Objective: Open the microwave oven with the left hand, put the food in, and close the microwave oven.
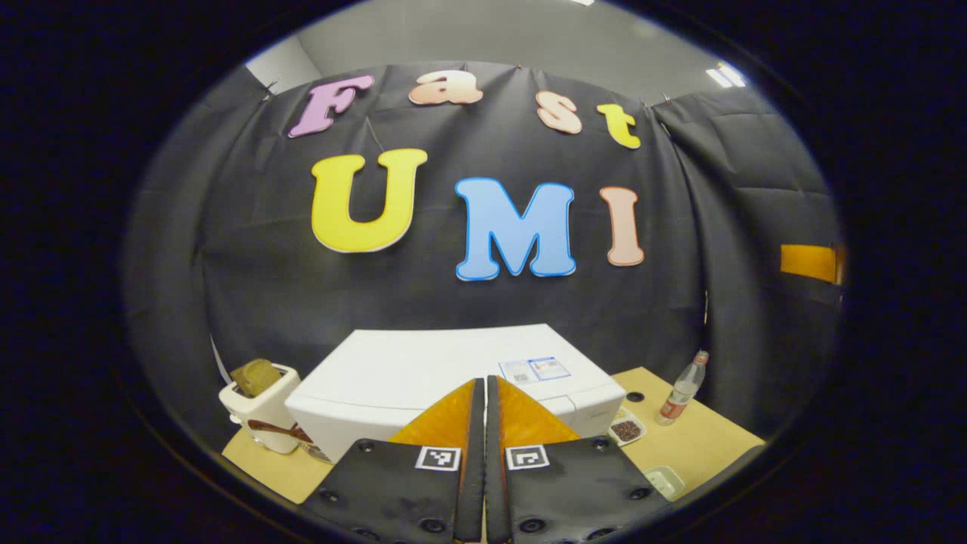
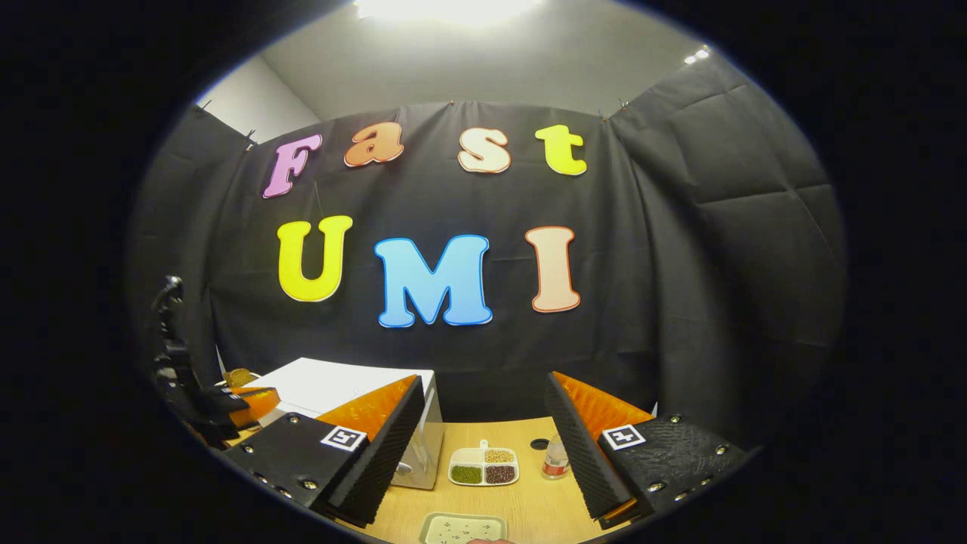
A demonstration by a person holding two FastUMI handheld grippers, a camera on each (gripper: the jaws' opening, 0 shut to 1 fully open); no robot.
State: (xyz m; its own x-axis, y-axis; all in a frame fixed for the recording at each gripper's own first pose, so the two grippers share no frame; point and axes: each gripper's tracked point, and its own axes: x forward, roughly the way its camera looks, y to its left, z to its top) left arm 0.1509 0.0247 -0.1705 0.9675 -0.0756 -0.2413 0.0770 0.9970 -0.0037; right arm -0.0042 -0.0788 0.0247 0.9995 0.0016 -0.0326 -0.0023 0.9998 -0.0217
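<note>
A white microwave oven (image 1: 438,370) stands on the wooden table, its top facing me in the left gripper view; its door looks shut. My left gripper (image 1: 484,393) hovers above and in front of it, fingers pressed together with nothing between them. In the right gripper view the microwave oven (image 2: 340,385) sits at the left, partly hidden behind one finger. My right gripper (image 2: 483,423) is open and holds nothing. Ahead of it lies a white divided dish of beans and grains (image 2: 484,465). The left gripper (image 2: 242,400) shows at the far left, above the oven.
A cream toaster (image 1: 261,404) with bread in it stands left of the oven. A plastic bottle (image 1: 682,391) stands at the right, also seen as the bottle (image 2: 555,457) beside the dish. A small pale tray (image 2: 462,529) lies at the table's near edge.
</note>
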